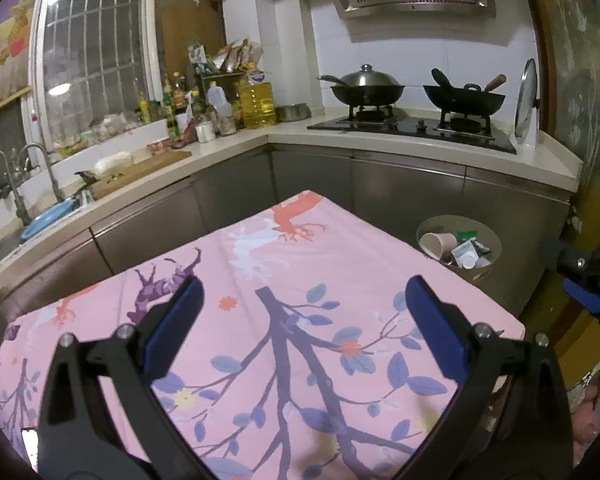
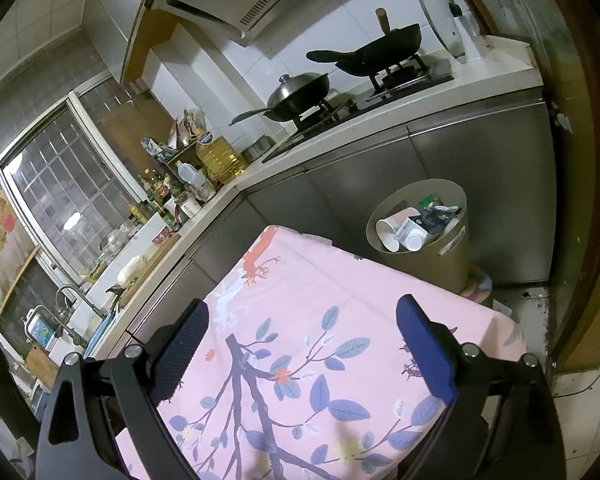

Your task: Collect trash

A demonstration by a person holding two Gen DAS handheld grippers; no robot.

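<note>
A tan round trash bin (image 1: 488, 236) (image 2: 432, 268) stands on the floor past the table's far right corner, against the steel cabinets. Inside it lie paper cups (image 1: 438, 245) (image 2: 392, 230) and crumpled wrappers (image 2: 436, 214). My left gripper (image 1: 304, 304) hovers open over the pink floral tablecloth (image 1: 260, 320), with nothing between its blue pads. My right gripper (image 2: 302, 326) is also open and empty above the same cloth (image 2: 320, 300), the bin ahead and to its right. Part of the right gripper (image 1: 580, 280) shows at the right edge of the left wrist view.
An L-shaped counter runs behind the table with a sink and tap (image 1: 40, 168), bottles and a large oil jug (image 1: 256, 100), and a stove with two woks (image 1: 366, 88) (image 2: 380, 50). A brown door frame (image 2: 592, 200) bounds the right side.
</note>
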